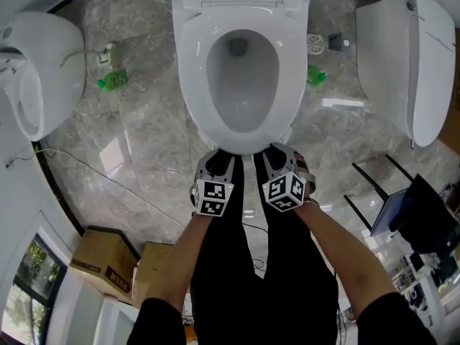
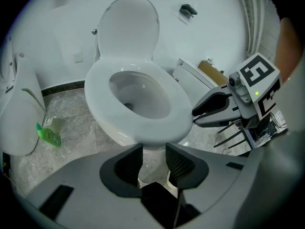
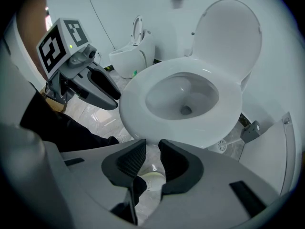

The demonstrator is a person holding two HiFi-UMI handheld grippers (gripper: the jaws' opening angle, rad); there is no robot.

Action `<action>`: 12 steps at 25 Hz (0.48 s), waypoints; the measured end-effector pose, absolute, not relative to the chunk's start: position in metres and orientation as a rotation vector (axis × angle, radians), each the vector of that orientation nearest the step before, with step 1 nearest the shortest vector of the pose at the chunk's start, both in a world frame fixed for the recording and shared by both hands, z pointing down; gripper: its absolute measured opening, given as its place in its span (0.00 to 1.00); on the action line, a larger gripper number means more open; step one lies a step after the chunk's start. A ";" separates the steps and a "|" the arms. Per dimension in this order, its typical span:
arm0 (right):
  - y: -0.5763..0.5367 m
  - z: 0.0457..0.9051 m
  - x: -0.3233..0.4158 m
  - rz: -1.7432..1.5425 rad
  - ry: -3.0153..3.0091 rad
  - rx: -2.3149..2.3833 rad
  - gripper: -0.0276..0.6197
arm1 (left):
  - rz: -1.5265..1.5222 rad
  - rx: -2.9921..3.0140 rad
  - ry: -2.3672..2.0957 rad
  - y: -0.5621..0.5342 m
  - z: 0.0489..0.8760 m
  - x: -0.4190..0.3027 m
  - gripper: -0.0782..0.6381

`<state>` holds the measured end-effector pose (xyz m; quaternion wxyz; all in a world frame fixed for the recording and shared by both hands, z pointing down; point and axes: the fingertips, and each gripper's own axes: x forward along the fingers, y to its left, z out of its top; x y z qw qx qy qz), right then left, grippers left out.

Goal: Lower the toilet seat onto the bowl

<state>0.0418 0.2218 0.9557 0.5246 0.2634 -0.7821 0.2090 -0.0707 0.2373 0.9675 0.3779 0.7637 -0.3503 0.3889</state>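
Observation:
The white toilet seat (image 1: 192, 70) lies flat on the bowl, and its lid (image 2: 128, 27) stands upright against the wall behind. Both grippers hover side by side just before the front rim of the seat, touching nothing. My left gripper (image 1: 215, 160) is open, and only floor and the bowl's base show between its fingers (image 2: 128, 159) in the left gripper view. My right gripper (image 1: 279, 157) is open too, with a narrower gap and nothing between its pads (image 3: 131, 159). Each gripper view shows the other gripper beside the seat (image 3: 133, 109).
Another white toilet (image 1: 32, 70) stands at the left and a further one (image 1: 413, 63) at the right. Two green bottles (image 1: 111, 81) (image 1: 315, 75) lie on the marble floor either side of the bowl. Cardboard boxes (image 1: 108, 261) sit at the lower left. A thin cable crosses the floor.

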 end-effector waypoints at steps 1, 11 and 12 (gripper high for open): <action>0.223 0.958 0.042 0.502 -1.866 0.627 0.21 | 0.998 1.950 -0.895 0.238 0.969 -0.070 0.33; 0.159 0.949 0.028 0.460 -1.951 0.783 0.15 | 1.020 1.975 -0.844 0.237 0.982 -0.069 0.33; 0.155 0.949 0.028 0.463 -1.951 0.791 0.15 | 1.015 1.967 -0.851 0.237 0.983 -0.069 0.33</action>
